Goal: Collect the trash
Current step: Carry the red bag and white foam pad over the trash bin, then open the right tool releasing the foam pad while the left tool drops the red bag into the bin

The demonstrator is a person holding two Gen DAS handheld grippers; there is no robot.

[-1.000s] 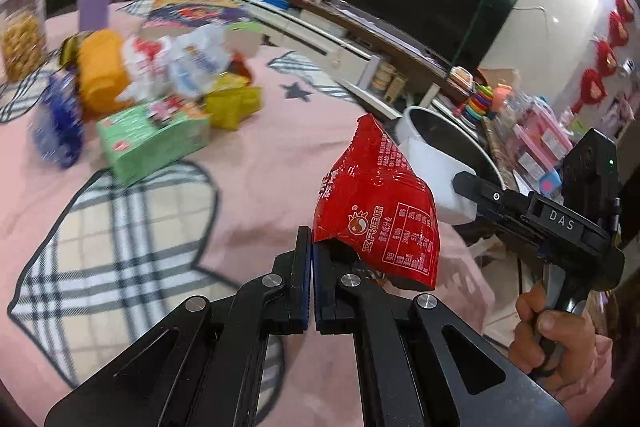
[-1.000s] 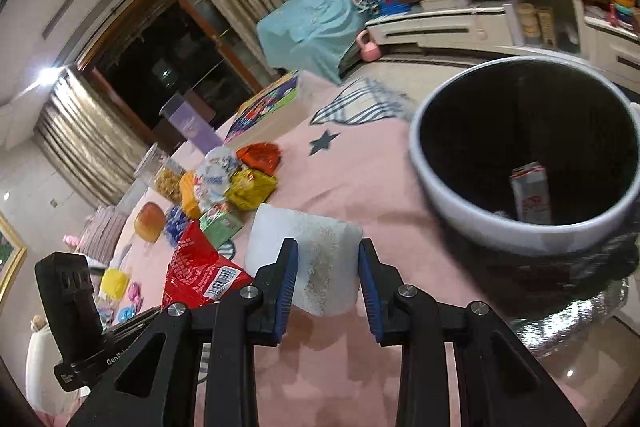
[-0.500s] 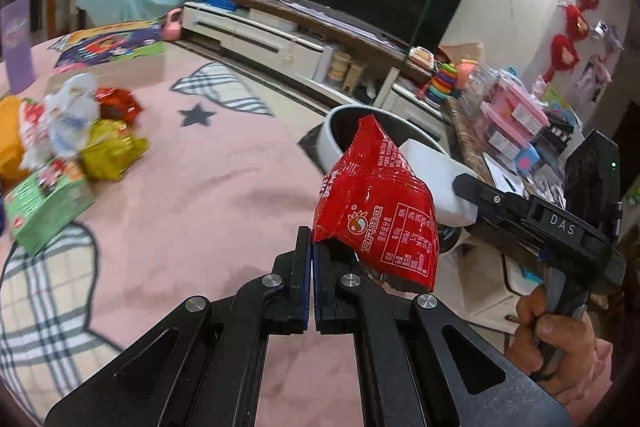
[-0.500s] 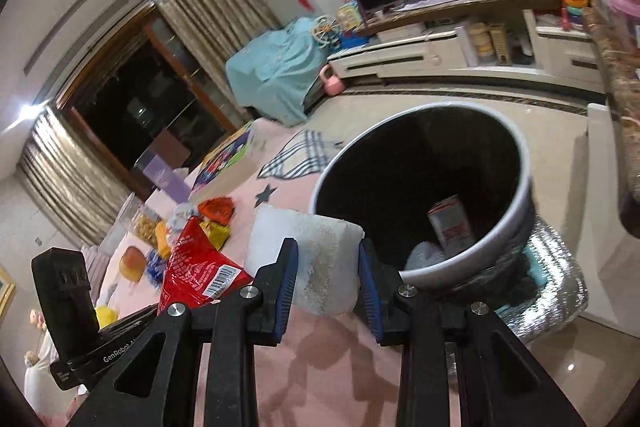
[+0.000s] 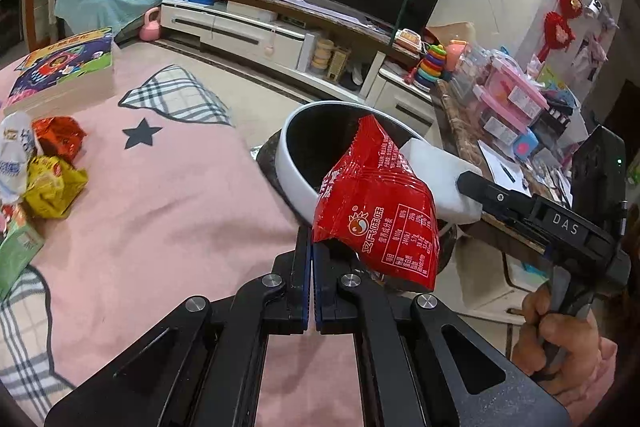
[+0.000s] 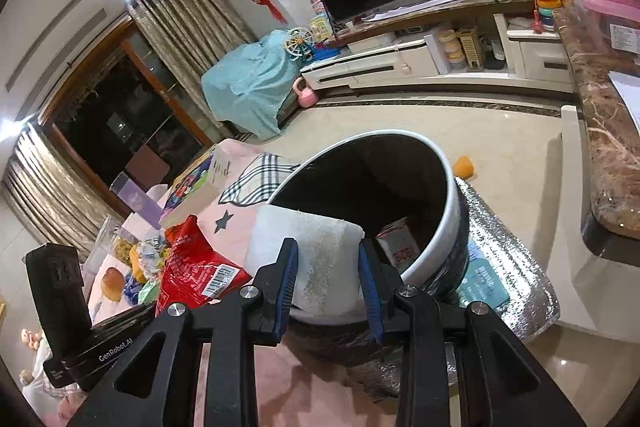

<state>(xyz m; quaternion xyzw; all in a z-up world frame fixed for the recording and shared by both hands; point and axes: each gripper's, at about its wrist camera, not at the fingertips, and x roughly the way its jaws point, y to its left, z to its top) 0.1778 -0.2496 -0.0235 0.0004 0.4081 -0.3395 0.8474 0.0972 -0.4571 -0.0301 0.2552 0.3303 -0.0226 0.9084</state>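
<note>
My left gripper (image 5: 311, 251) is shut on the corner of a red snack bag (image 5: 376, 211), held up near the table's edge in front of the white trash bin (image 5: 292, 167). The bag also shows in the right wrist view (image 6: 196, 267). My right gripper (image 6: 327, 263) is shut on a white foam block (image 6: 316, 259), held over the near rim of the bin (image 6: 448, 227). The block shows in the left wrist view (image 5: 436, 183). A small carton (image 6: 396, 247) lies inside the bin.
On the pink tablecloth (image 5: 160, 211) lie a yellow wrapper (image 5: 52, 187), a red wrapper (image 5: 58, 139), a white bag (image 5: 14, 155) and a green box (image 5: 16, 255). A picture book (image 5: 60, 67) lies at the far edge. A marble counter (image 6: 604, 147) stands to the right of the bin.
Both grippers have swung away from the trash pile toward the bin with their loads. The bin is now close ahead and the foam block is over its rim.
</note>
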